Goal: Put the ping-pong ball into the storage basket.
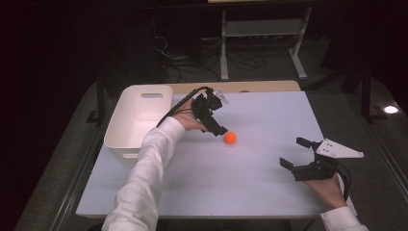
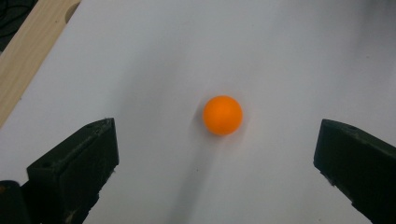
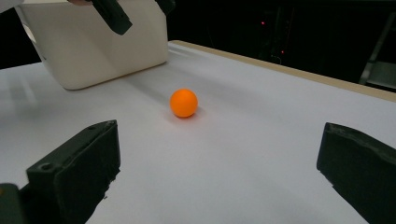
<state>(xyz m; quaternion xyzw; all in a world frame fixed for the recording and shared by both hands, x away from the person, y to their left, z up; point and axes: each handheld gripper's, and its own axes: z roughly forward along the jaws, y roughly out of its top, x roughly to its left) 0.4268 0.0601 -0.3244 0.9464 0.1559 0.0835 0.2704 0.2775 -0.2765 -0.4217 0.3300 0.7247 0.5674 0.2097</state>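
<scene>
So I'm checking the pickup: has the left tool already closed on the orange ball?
No: in the left gripper view the orange ball lies free on the white table, ahead of the left tool, whose jaws stand wide apart.

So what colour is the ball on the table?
Plain orange ball, clearest in the left gripper view.

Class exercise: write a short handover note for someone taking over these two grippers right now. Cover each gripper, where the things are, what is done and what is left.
Left gripper: open, poised just beside the orange ball, not touching it.
Right gripper: open, holding nothing, at the table's right side, facing the ball.
Ball: on the white table, out in the open.
White bin: at the left edge of the table.
Done: no grasp made.
Left: probably closing on the ball and lifting it, perhaps into the bin.
</scene>
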